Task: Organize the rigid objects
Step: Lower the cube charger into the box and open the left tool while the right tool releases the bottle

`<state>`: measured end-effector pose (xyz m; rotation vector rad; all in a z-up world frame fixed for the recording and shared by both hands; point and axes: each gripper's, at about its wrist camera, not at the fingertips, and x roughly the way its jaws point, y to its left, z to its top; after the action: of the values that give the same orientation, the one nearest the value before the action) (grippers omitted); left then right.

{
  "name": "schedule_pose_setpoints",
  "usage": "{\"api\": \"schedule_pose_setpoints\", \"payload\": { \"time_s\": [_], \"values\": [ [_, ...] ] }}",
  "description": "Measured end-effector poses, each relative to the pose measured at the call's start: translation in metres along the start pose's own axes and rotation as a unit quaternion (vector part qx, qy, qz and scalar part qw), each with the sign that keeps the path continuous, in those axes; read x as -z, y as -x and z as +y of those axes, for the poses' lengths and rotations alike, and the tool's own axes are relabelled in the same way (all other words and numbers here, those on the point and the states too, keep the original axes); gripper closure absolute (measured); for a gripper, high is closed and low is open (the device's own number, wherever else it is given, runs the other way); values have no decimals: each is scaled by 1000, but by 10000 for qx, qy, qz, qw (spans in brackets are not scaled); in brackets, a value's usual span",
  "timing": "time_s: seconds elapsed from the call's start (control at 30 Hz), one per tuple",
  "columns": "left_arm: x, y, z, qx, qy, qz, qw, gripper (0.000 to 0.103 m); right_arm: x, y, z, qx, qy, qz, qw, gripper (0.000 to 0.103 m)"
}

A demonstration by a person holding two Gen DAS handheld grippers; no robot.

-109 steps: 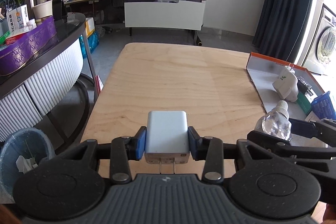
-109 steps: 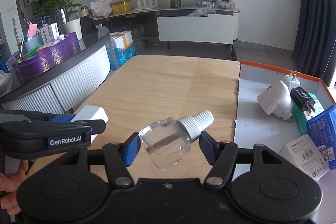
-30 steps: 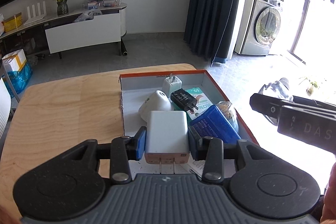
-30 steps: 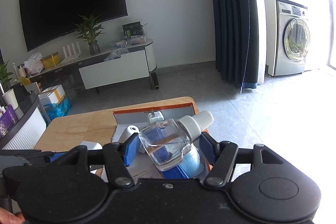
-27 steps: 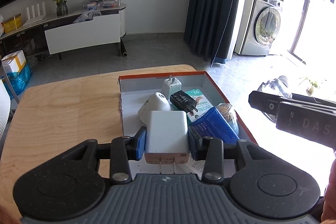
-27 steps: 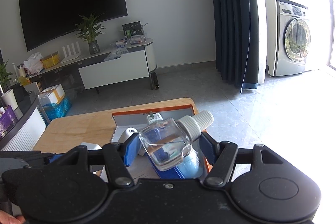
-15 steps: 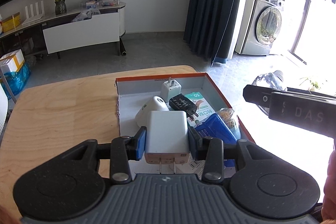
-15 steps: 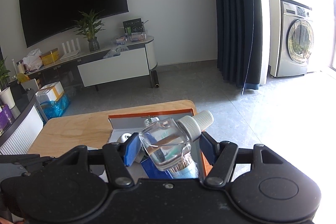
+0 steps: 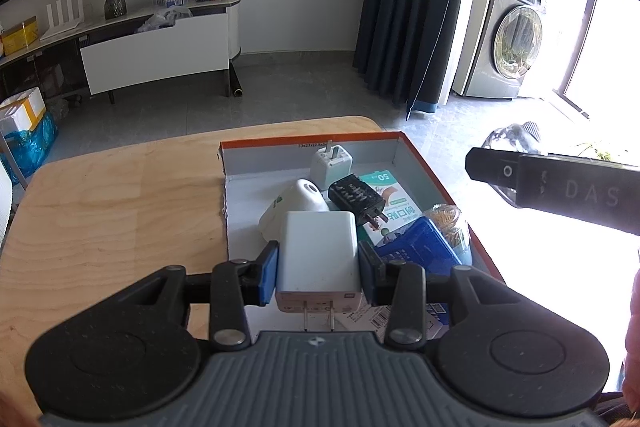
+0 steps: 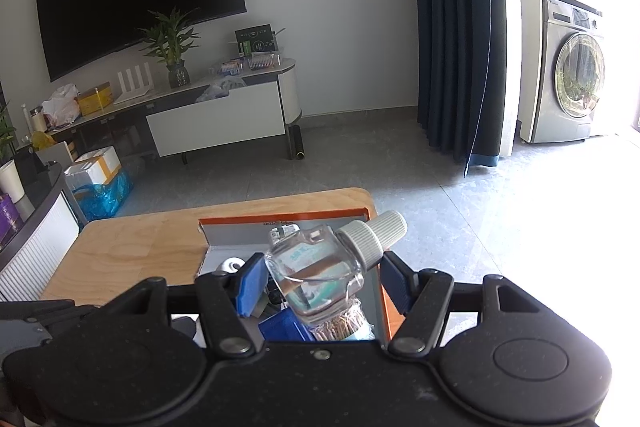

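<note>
A white charger (image 9: 318,251) is pinched by the left gripper (image 9: 319,269) above the box (image 9: 436,183); a clear bottle (image 10: 320,267) is clamped by the right gripper (image 10: 322,285) above the box's right side.

Your left claw (image 9: 319,273): blue pads, holding white charger (image 9: 318,253). Your right claw (image 10: 320,281): blue pads, clear bottle (image 10: 318,273) with ribbed white cap. Centre frame: orange-rimmed box (image 9: 440,187), white inside; black plug (image 9: 354,193); pale wood-grain table (image 9: 112,211).
</note>
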<state>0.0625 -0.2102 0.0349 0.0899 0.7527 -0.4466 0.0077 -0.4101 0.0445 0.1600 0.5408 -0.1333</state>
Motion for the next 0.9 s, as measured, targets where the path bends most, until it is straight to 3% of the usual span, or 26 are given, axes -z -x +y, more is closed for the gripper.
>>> {"api": "schedule_pose_setpoints", "payload": {
  "time_s": [0.9],
  "values": [
    [-2,-22,11,5,93,205,9997,62,-10,-47,-2,-20,97,324,9994,27]
  ]
}}
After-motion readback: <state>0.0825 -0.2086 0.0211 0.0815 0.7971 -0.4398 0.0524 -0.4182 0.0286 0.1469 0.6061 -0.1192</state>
